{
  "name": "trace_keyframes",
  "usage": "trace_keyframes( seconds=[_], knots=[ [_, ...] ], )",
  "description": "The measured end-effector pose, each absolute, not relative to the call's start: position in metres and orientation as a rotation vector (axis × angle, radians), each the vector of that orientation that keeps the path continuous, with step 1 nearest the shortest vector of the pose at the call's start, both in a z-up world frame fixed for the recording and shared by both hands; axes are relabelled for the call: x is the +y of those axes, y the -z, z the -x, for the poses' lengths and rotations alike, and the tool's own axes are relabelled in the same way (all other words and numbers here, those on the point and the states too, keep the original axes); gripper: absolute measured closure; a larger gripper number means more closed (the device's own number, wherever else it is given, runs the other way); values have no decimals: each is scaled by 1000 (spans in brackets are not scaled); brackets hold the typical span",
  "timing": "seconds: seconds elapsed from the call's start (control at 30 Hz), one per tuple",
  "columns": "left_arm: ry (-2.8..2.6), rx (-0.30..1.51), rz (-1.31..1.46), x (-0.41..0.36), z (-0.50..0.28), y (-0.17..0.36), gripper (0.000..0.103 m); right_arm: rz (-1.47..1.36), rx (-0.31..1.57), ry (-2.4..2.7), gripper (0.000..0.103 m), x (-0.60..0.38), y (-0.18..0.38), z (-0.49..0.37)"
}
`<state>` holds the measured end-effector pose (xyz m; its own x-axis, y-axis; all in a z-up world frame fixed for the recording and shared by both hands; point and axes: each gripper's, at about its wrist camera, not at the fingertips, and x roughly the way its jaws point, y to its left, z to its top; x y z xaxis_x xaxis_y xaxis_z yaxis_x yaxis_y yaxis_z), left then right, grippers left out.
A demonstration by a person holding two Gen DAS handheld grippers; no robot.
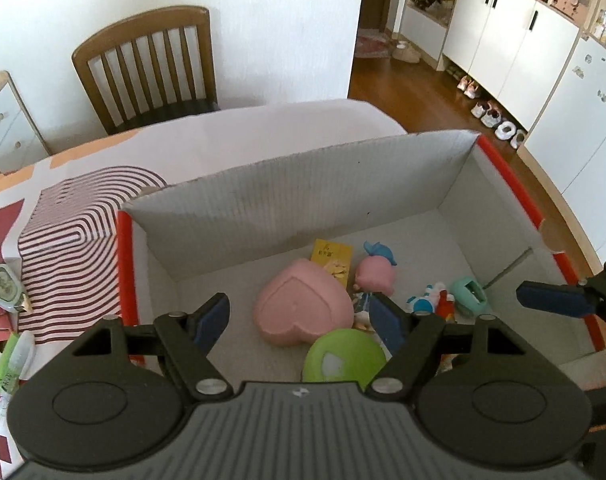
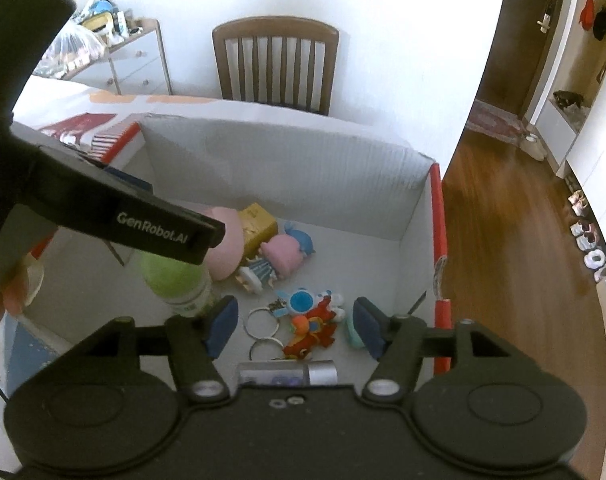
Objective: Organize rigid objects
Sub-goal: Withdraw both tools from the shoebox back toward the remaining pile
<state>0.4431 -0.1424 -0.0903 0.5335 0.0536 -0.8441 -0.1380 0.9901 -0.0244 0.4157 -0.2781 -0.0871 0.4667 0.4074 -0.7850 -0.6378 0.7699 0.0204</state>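
Both hand-held grippers hung open and empty, left (image 1: 299,316) and right (image 2: 293,326), over the box (image 1: 303,184); the next pick from the desk (image 1: 263,128) wanted a clear lift first.

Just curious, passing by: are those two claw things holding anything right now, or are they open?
Left gripper: open, holding nothing, above the box.
Right gripper: open, holding nothing.

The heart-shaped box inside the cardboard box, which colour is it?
The heart-shaped box is plain pink. The left wrist view shows it best.
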Motion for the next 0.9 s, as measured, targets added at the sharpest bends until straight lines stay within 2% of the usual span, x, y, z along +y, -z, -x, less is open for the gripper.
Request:
trace_keyframes(
  seconds=[0.1,0.8,0.87,0.9],
  knots=[
    [-116,982,89,-143,-434,82,27,277,859,-657,33,-282,81,-412],
    [-112,829,123,-143,-351,17,26,156,751,-736,13,-299,33,-369],
    [-113,813,127,-141,-342,13,20,145,738,-744,10,-299,29,-364],
    [-114,804,132,-140,-337,12,20,137,734,-749,8,-299,27,-361]
  ],
)
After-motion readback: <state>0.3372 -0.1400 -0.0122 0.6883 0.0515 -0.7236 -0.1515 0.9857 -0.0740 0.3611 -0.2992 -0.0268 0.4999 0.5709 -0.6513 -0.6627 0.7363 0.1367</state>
